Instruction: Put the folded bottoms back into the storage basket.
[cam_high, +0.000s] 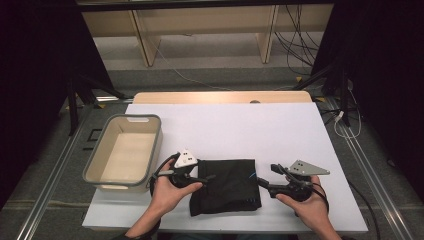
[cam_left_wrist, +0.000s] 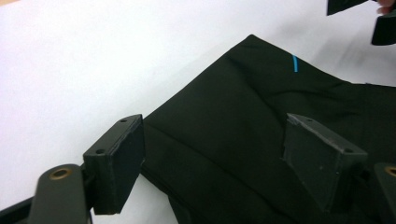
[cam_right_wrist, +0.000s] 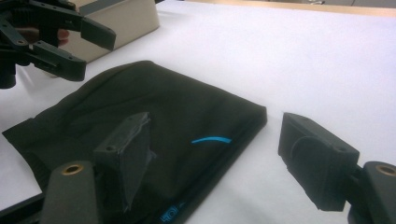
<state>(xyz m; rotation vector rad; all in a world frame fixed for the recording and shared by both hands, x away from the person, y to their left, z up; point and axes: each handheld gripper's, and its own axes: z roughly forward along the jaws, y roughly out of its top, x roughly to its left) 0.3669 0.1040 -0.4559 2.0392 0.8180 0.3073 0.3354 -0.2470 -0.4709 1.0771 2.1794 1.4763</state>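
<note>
I have the folded black cloth (cam_high: 225, 186) lying at the near middle of the white table (cam_high: 280, 130), with the bin (cam_high: 125, 152) just to its left. My left gripper (cam_high: 205, 178) sits at the cloth's left edge, jaws apart and clamped on nothing. My right gripper (cam_high: 267, 181) sits at the right edge, jaws also apart, straddling the corner without pressing it. My worry is the grab: if I close on the top layer alone, the fold could peel open. Lifting unevenly, I'd expect the cloth to sag and drag across the table, or snag the bin's rim.
</note>
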